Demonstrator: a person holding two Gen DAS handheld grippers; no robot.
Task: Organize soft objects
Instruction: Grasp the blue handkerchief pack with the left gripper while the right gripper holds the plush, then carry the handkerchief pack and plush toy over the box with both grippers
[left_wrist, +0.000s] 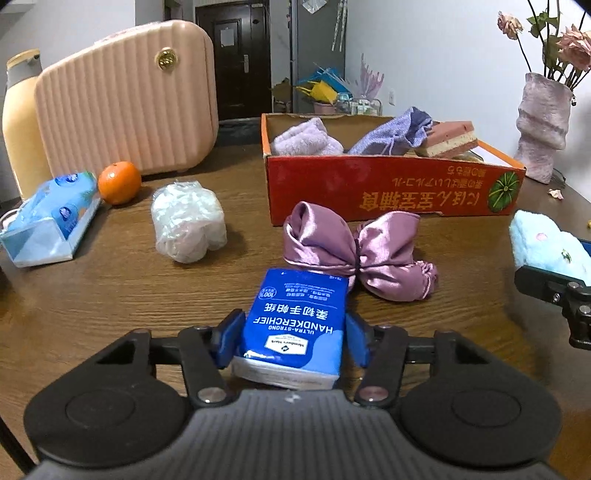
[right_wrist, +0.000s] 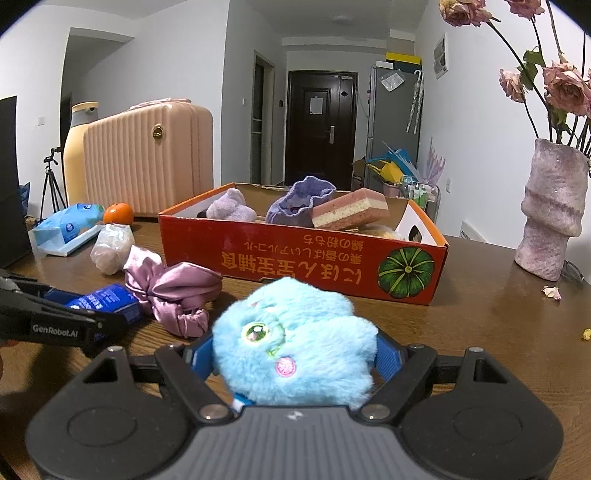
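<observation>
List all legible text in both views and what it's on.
"ULTRA-STRONG HANDKERCHIEF": blue tissue pack, upside down
"Member's Mark": same pack, small, only just legible
"100%": same pack
"GenRobot.AI": left gripper
Red box: upside-down East Asian print, not transcribable
Blue wipes pack: too blurred

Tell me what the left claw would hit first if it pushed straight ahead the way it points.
The left claw, with the blue handkerchief pack between its pads, would likely meet the purple satin bonnet first; the red cardboard box lies beyond, though depth is uncertain.
</observation>
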